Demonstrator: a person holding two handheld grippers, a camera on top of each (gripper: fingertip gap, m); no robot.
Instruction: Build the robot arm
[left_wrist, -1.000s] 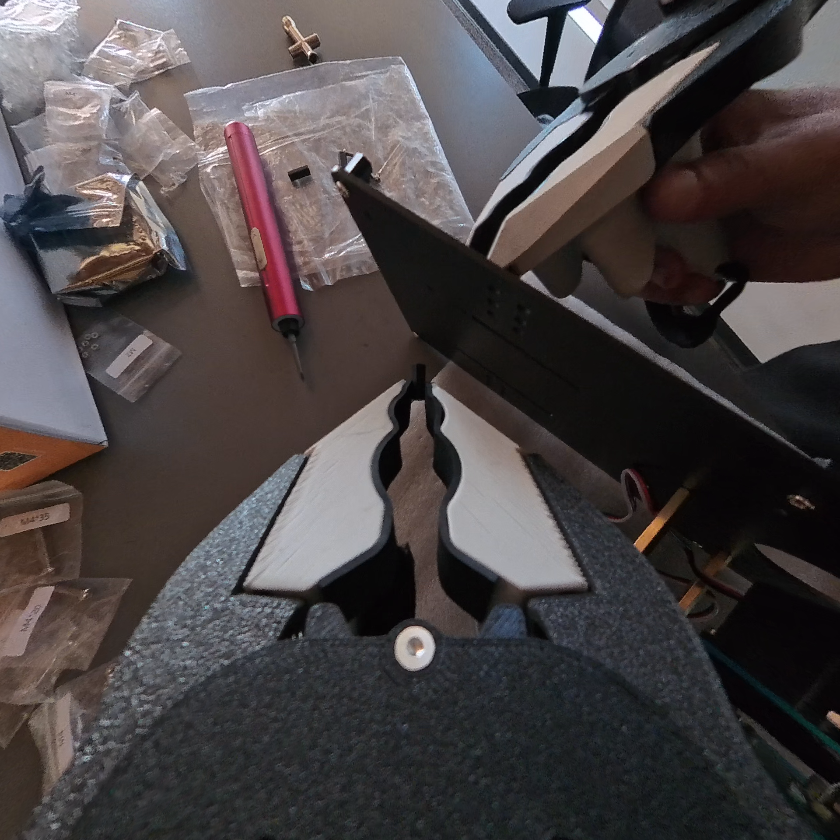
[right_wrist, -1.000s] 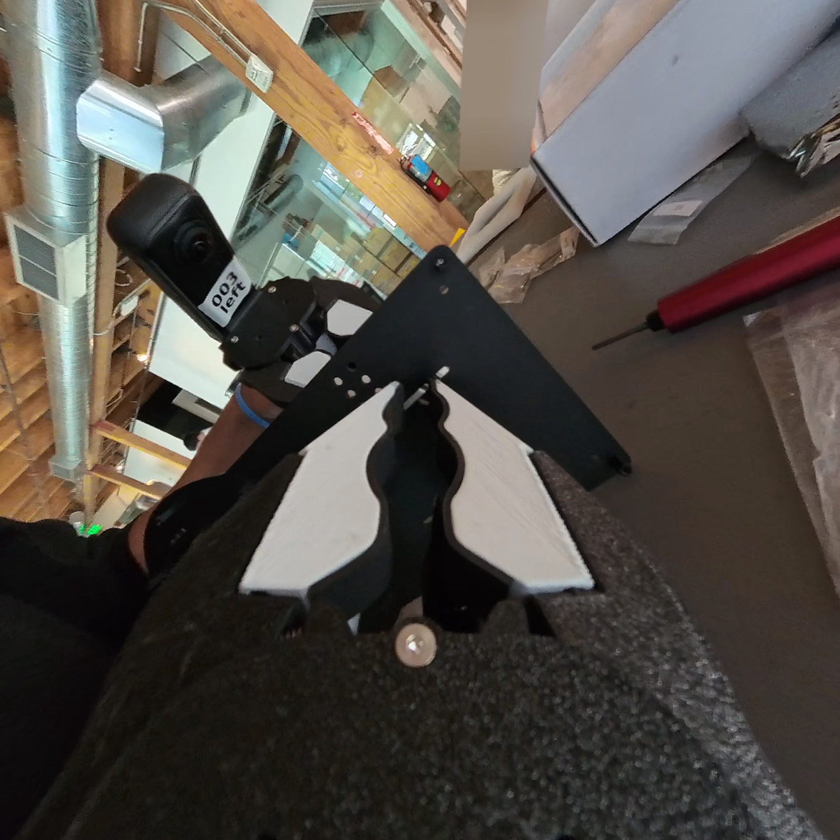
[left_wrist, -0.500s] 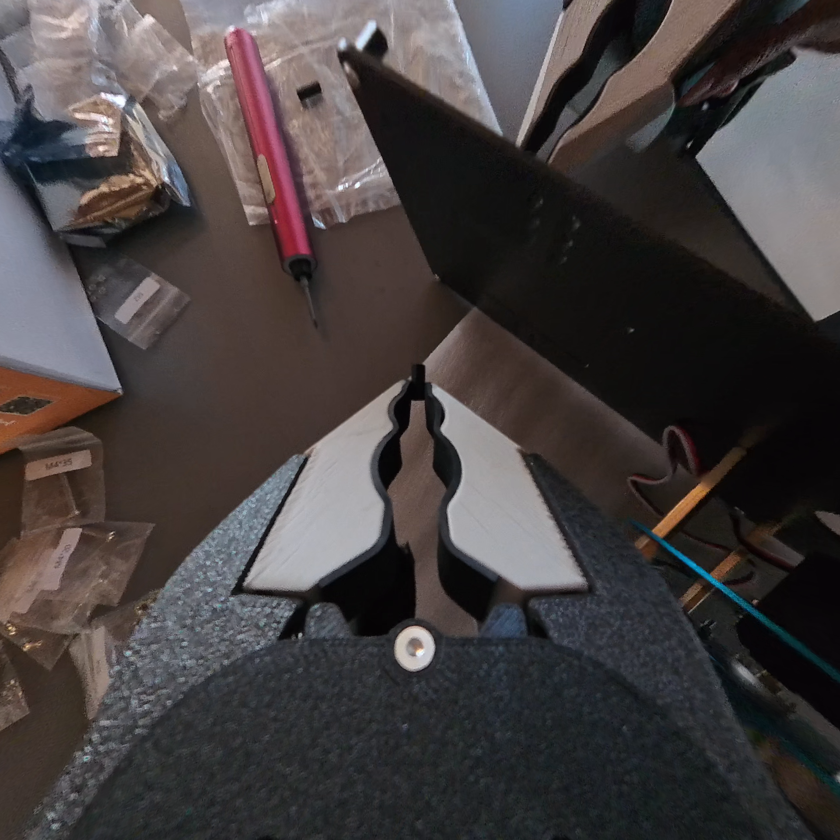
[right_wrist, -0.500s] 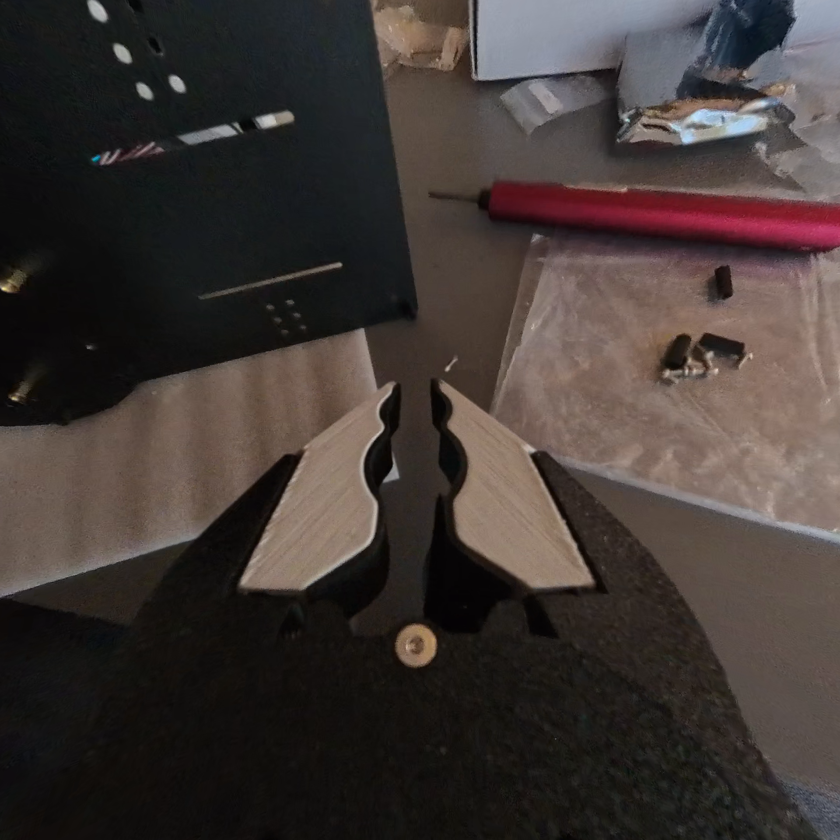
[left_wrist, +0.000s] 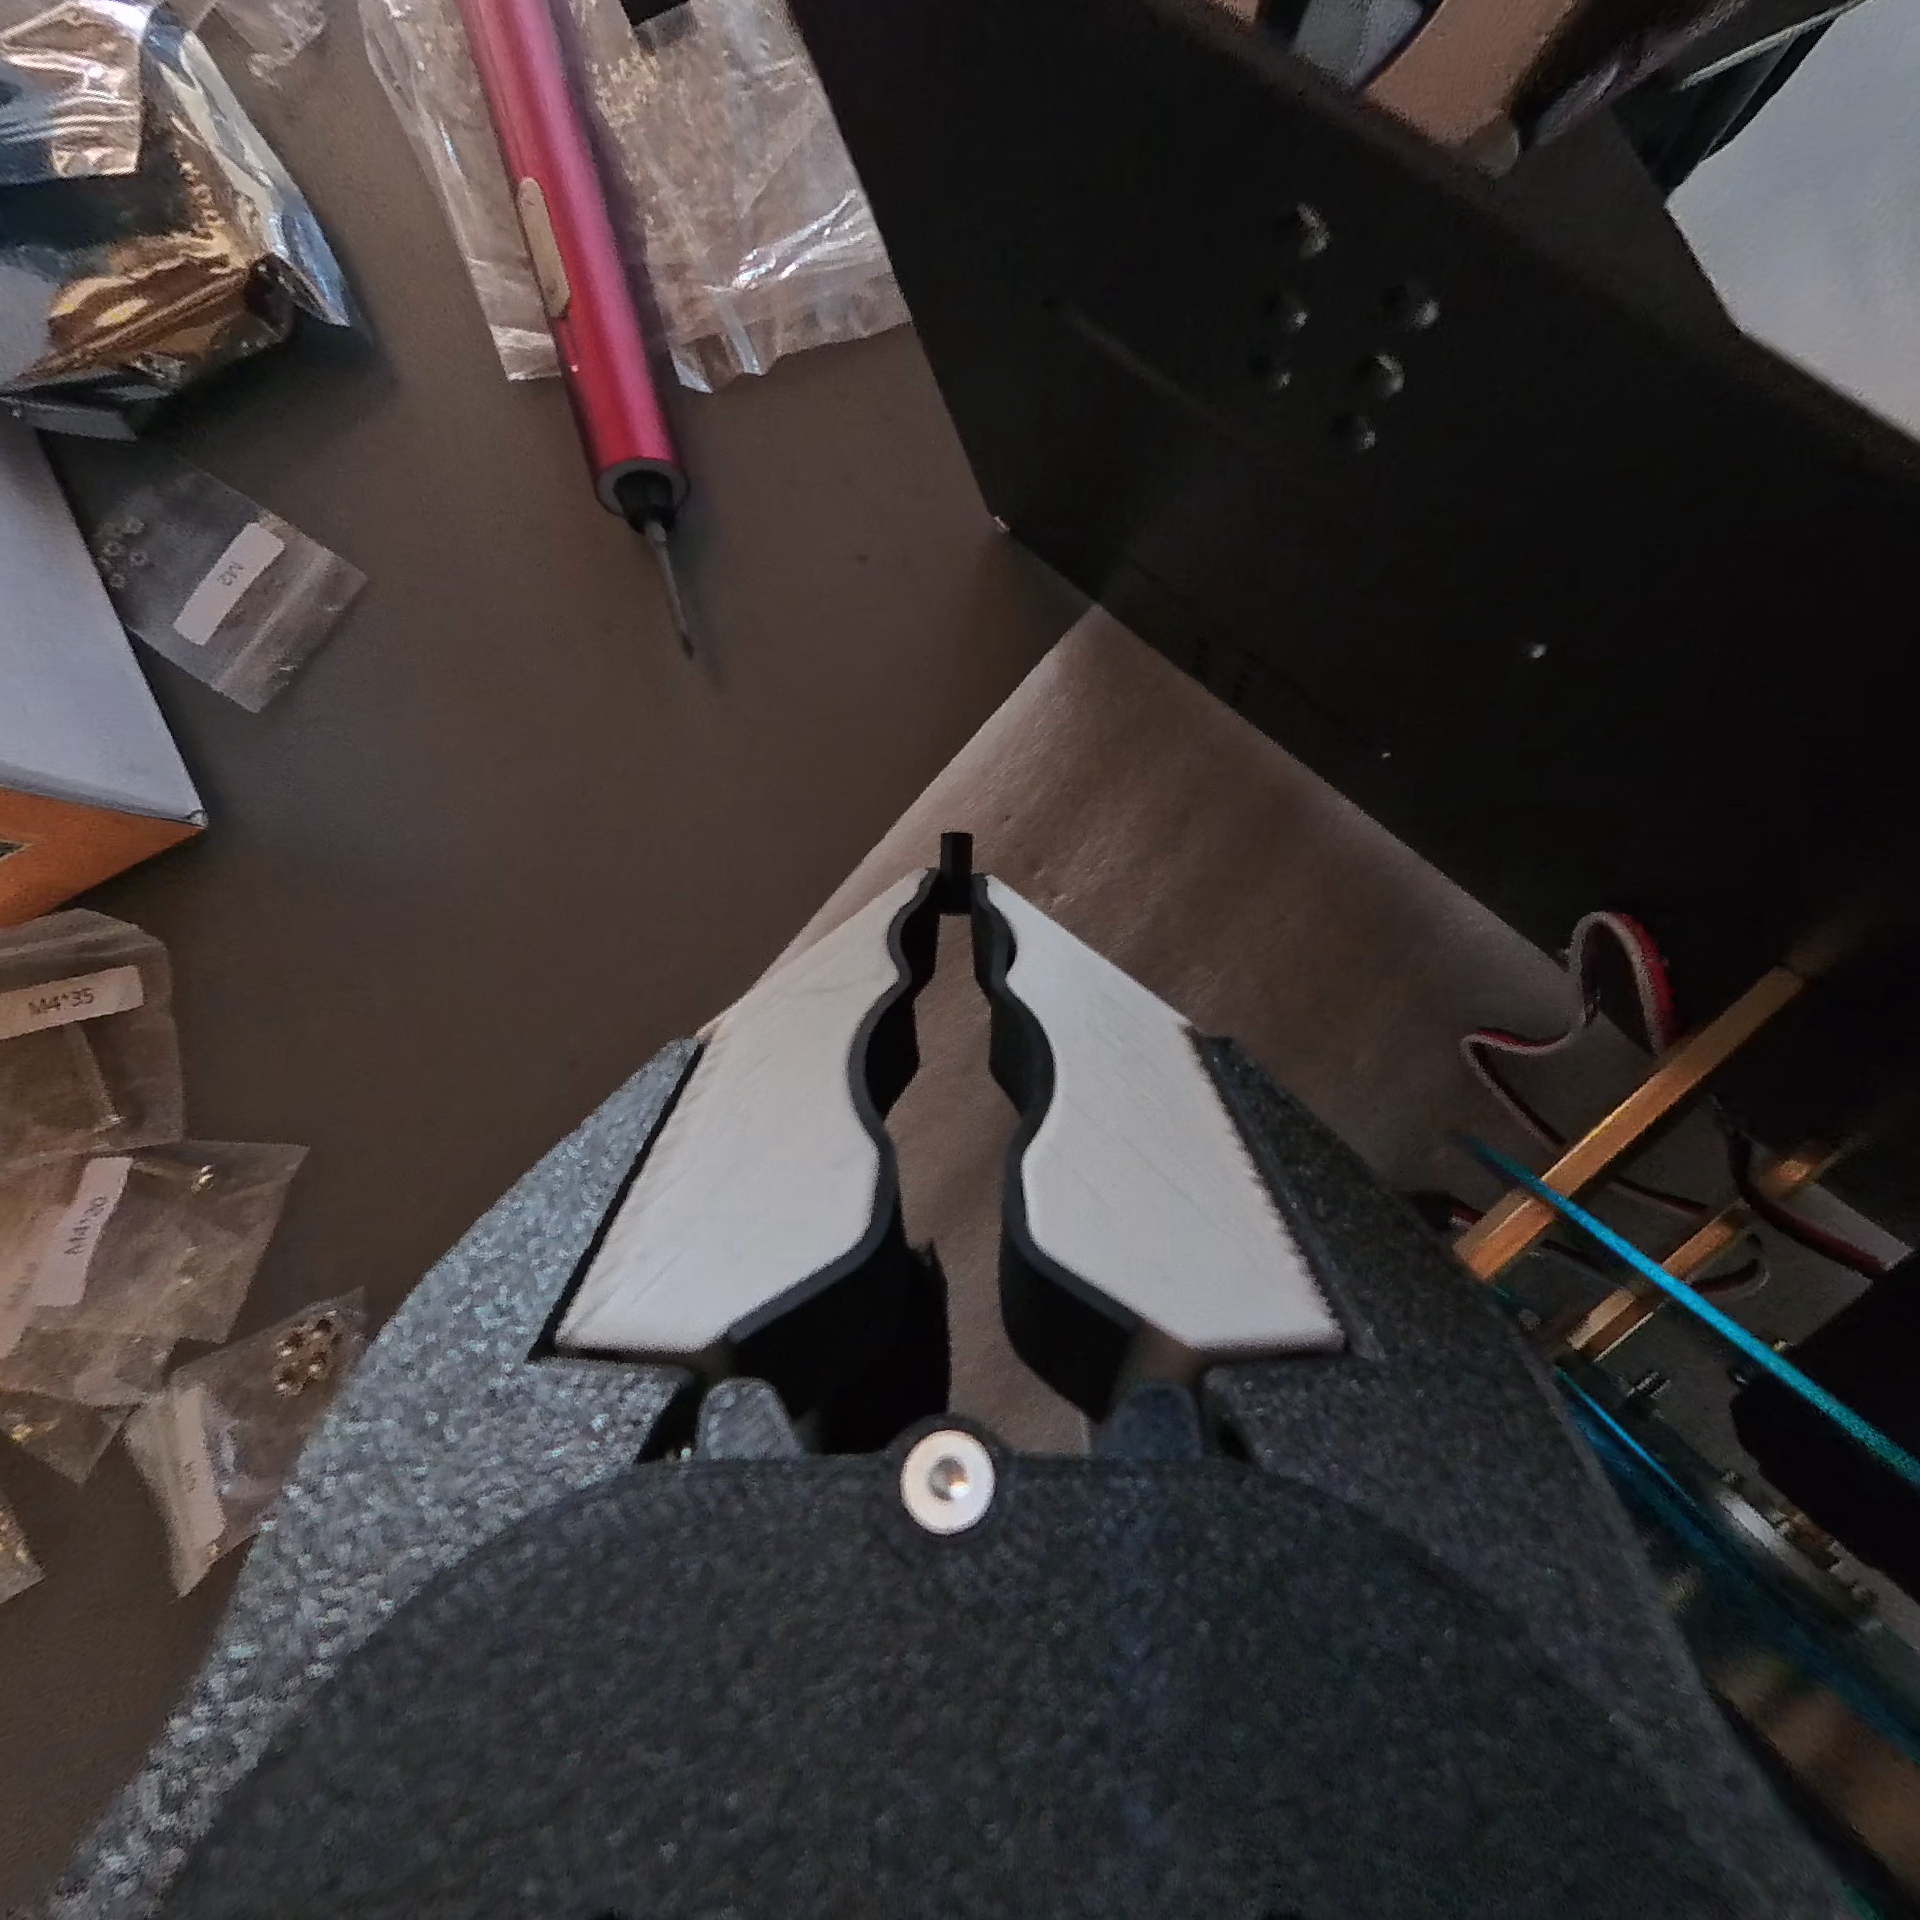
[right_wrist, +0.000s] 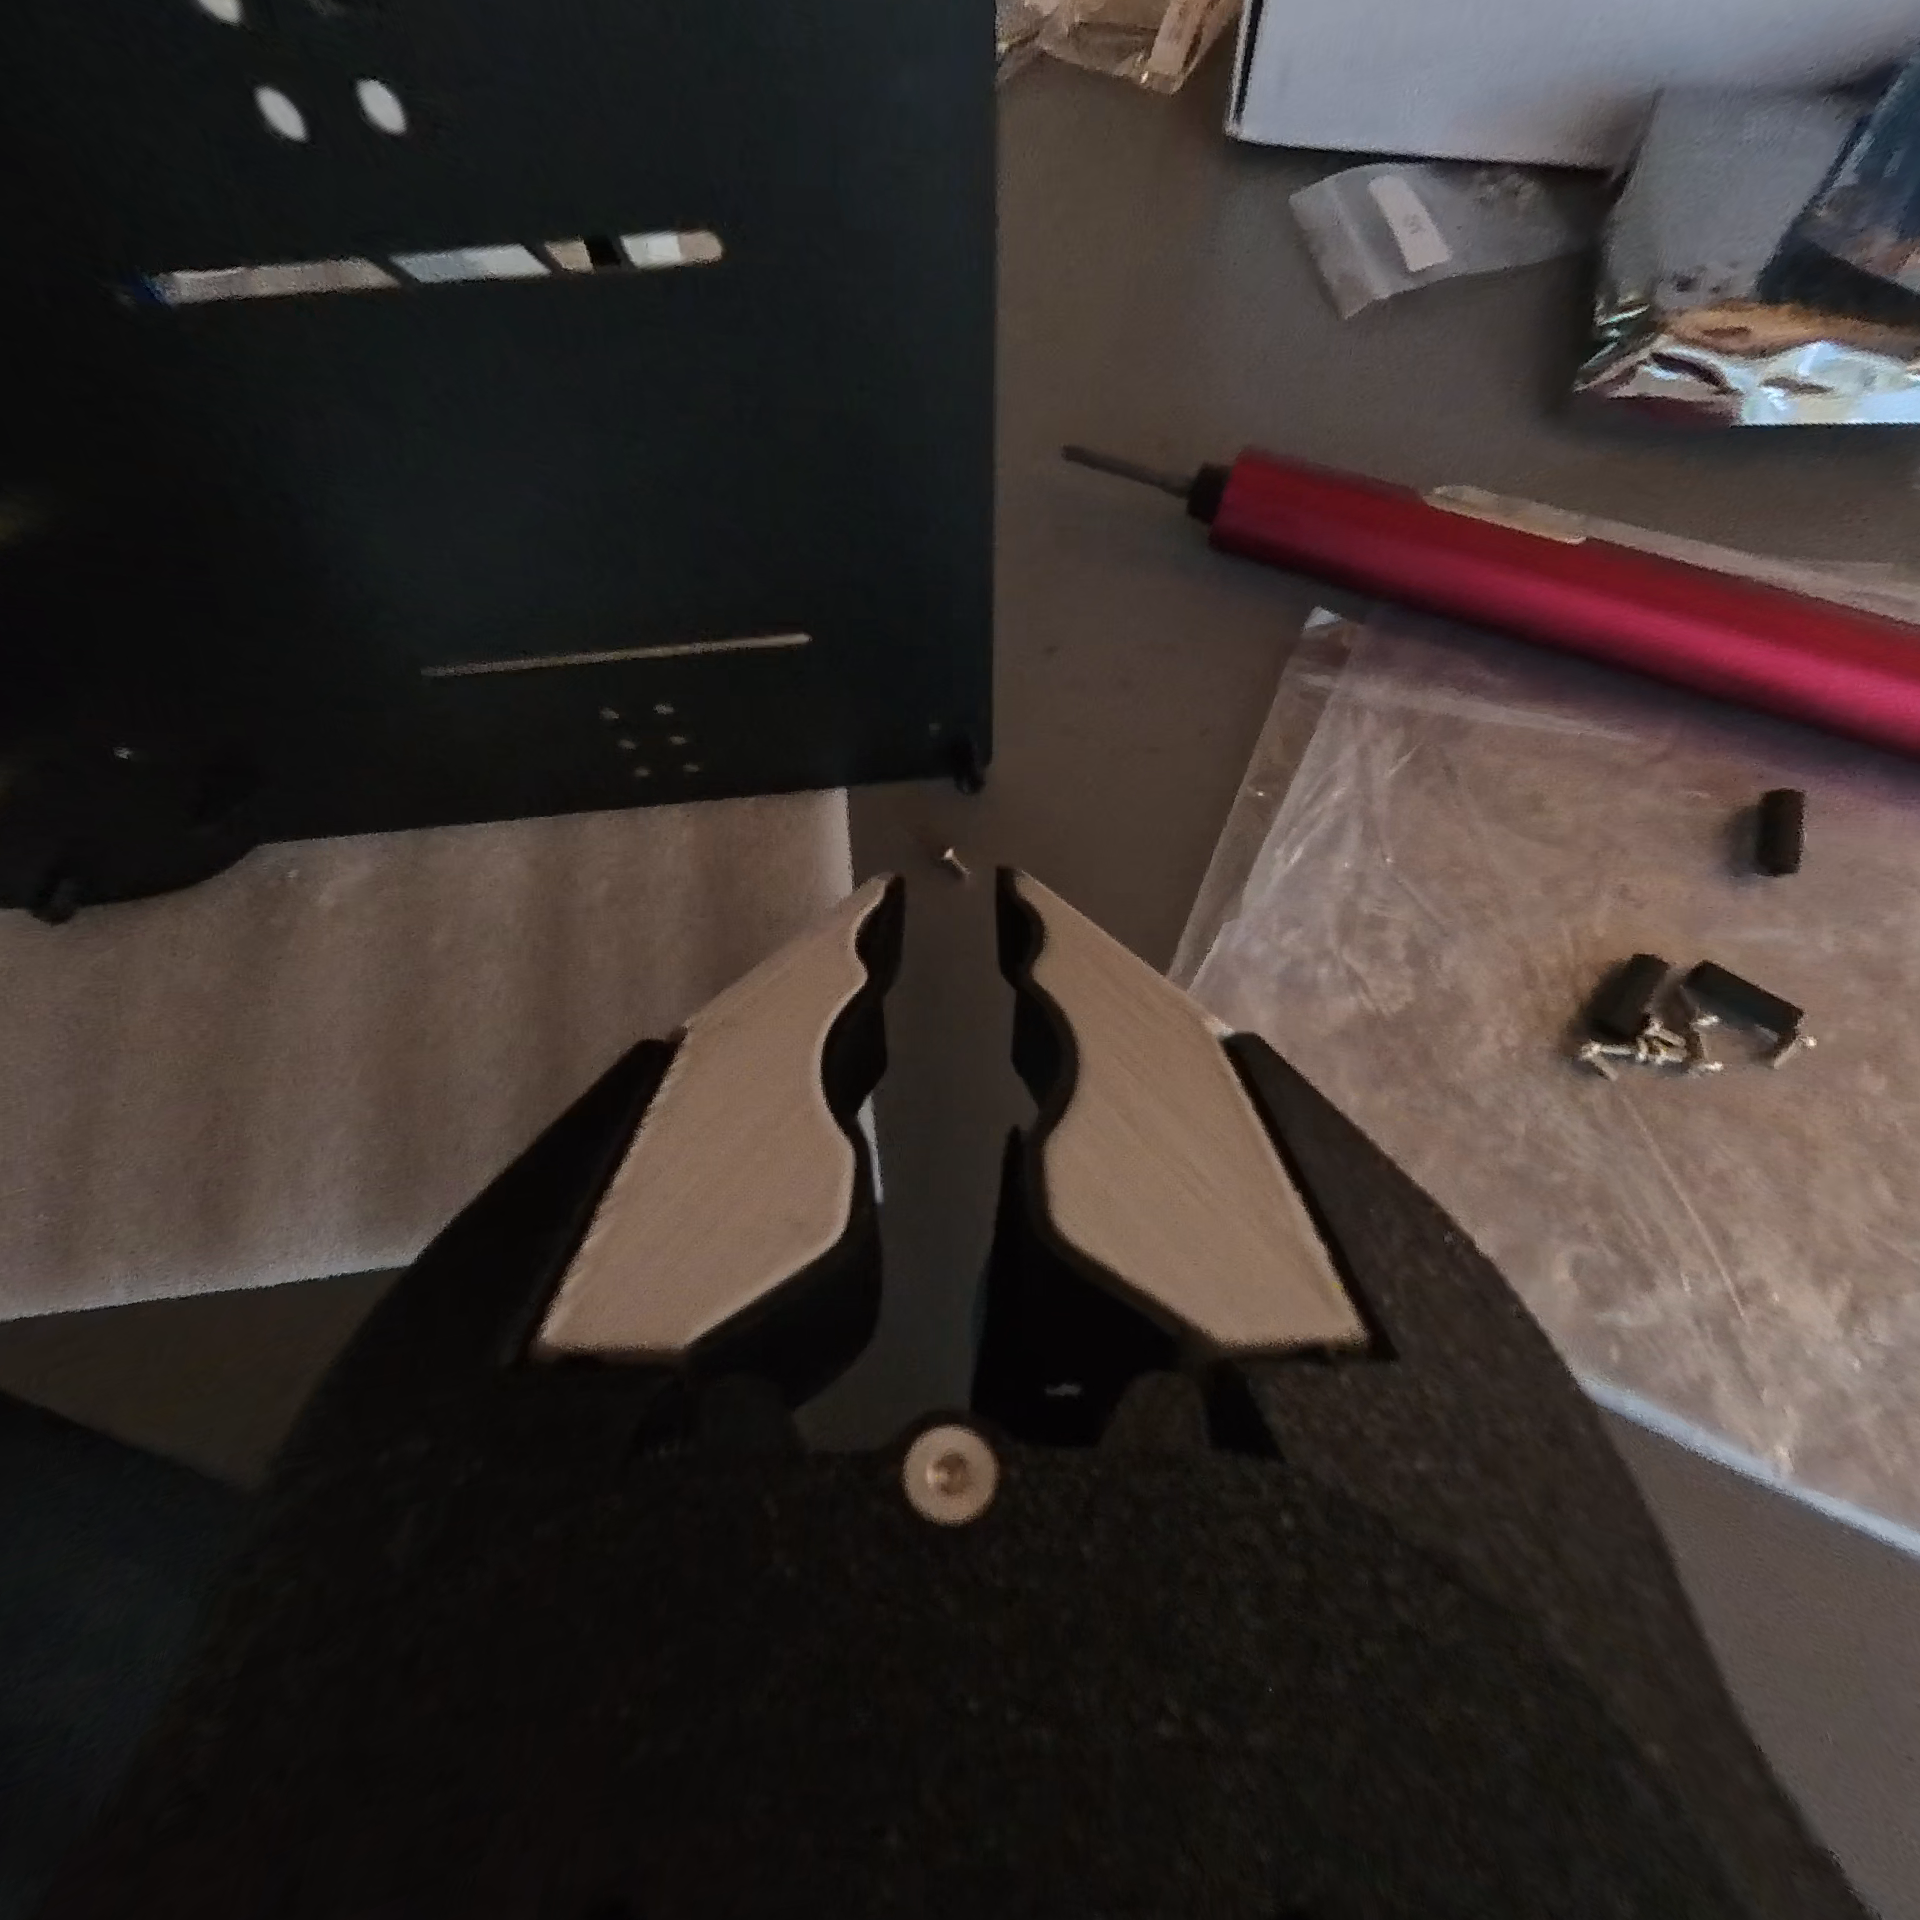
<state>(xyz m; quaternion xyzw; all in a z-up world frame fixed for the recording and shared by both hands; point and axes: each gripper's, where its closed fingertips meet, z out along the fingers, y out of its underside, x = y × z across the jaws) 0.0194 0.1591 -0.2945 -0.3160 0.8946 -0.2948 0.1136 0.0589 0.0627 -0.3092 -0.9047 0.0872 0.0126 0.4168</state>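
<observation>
My left gripper (left_wrist: 953, 899) is shut on a small black spacer (left_wrist: 953, 857) that sticks out of its tips above a white foam sheet (left_wrist: 1143, 831). A black perforated plate (left_wrist: 1351, 416) rises at the upper right, over brass standoffs (left_wrist: 1621, 1070) and wires. My right gripper (right_wrist: 951, 883) is open by a narrow gap and empty, pointing down at the table. A tiny silver screw (right_wrist: 951, 860) lies just ahead of its tips. The black plate (right_wrist: 520, 468) stands to its upper left over the foam sheet (right_wrist: 416, 1039).
A red screwdriver (right_wrist: 1558, 634) lies on a clear plastic bag (right_wrist: 1455, 1195) that carries black spacers (right_wrist: 1662, 1008) and loose screws. The screwdriver (left_wrist: 582, 260) also shows in the left wrist view. Small parts bags (left_wrist: 125, 1195), a foil bag (left_wrist: 156, 281) and a box (left_wrist: 73, 727) lie at the left. One gripper's finger ends stand about 11 cm off the other's. My left gripper's tips are some 7 cm from the black plate (right_wrist: 520, 468).
My right gripper has let go of the black plate, opened and swung down toward the table near the silver screw. My left gripper kept the spacer and moved closer to the plate.
</observation>
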